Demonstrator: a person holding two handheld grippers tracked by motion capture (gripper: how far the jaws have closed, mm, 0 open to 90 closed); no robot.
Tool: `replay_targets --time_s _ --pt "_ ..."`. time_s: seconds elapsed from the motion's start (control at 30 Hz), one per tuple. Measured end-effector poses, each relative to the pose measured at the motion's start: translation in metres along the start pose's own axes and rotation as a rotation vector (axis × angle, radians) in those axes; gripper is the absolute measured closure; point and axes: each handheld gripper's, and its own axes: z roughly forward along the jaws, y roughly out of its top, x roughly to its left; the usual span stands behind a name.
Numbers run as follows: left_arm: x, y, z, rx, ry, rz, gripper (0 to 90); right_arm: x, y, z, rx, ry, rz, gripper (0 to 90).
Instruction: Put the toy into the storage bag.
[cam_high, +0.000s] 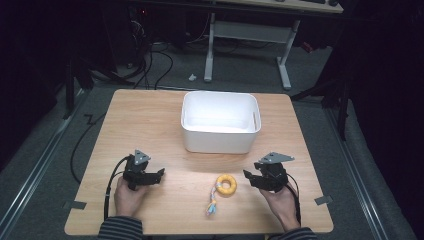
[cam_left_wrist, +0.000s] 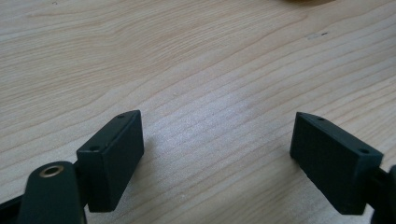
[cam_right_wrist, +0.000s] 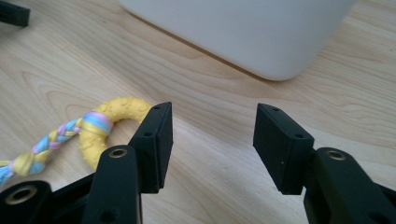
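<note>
A yellow knobbly ring toy (cam_high: 226, 184) with a braided pastel rope (cam_high: 212, 202) lies on the wooden table (cam_high: 150, 125) near its front edge. My right gripper (cam_high: 250, 177) sits just right of the ring, its jaws apart with only bare wood between them. The right gripper view shows the ring (cam_right_wrist: 112, 121) and its rope (cam_right_wrist: 42, 144) to the left of the right gripper (cam_right_wrist: 212, 140), outside the jaws. Further left on the table, my left gripper (cam_high: 159, 175) is held by a hand. In the left gripper view the left gripper (cam_left_wrist: 217, 154) stands wide open over bare wood.
A white plastic bin (cam_high: 220, 121) stands at the middle back of the table; its wall (cam_right_wrist: 243, 32) is close ahead of my right gripper. Cables trail from both grippers. Beyond the table are a dark floor and a desk frame (cam_high: 247, 45).
</note>
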Motion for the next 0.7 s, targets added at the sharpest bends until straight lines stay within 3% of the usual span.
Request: replay_targets --time_s 0.4,0.43,0.7 --pt "0.0 0.0 0.0 0.0 0.0 0.0 17.8 0.017 0.009 0.012 0.054 0.078 -0.066 51.5" --pt "0.0 0.0 0.0 0.0 0.0 0.0 17.9 0.019 0.01 0.015 0.055 0.106 -0.064 51.5" --pt "0.0 0.0 0.0 0.0 0.0 0.0 17.8 0.028 0.015 0.029 0.105 0.132 -0.099 53.5"
